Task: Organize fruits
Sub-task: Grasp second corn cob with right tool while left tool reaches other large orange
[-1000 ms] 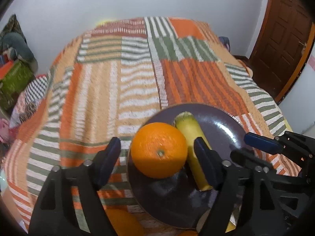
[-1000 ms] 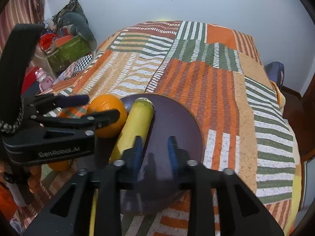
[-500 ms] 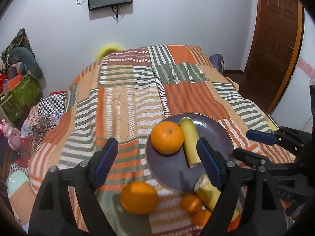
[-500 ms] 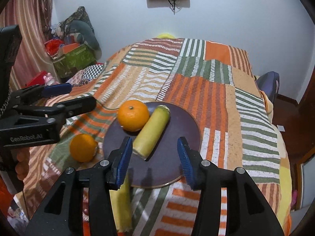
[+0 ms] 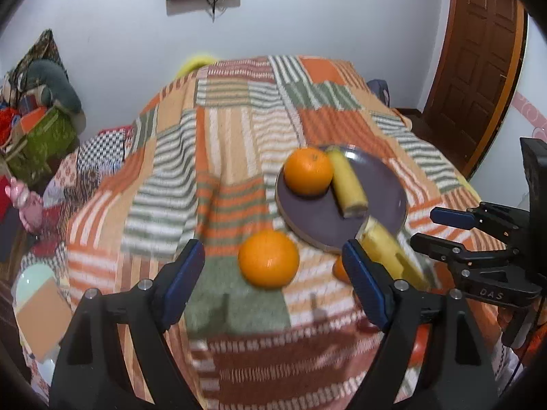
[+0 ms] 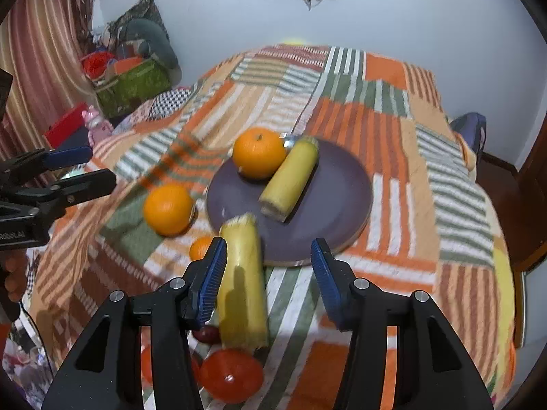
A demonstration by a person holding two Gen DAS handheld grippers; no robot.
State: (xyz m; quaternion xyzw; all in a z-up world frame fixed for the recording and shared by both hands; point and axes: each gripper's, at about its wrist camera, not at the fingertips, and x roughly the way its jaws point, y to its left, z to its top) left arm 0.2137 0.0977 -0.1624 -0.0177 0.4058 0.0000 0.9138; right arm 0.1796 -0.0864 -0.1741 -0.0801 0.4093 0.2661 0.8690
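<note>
A dark purple plate (image 5: pixel 383 184) (image 6: pixel 335 184) lies on the striped bed. On it are an orange (image 5: pixel 308 171) (image 6: pixel 258 152) and a yellow banana piece (image 5: pixel 348 184) (image 6: pixel 290 177). A second orange (image 5: pixel 268 258) (image 6: pixel 168 210) lies on the blanket left of the plate. A second banana piece (image 6: pixel 243 283) (image 5: pixel 389 253) leans over the plate's near edge. My left gripper (image 5: pixel 273 276) is open and empty, held back from the second orange. My right gripper (image 6: pixel 269 275) is open and empty, with the second banana piece beside its left finger.
A small orange fruit (image 6: pixel 201 247), a red tomato (image 6: pixel 231 374) and a dark fruit (image 6: pixel 207 334) lie near the bed's front edge. Boxes and toys (image 6: pixel 133 82) are piled left of the bed. A wooden door (image 5: pixel 478 65) stands at the right.
Both grippers have pulled back and up from the plate. The left one let go of the orange, which stays on the plate. The right gripper's jaws opened wider.
</note>
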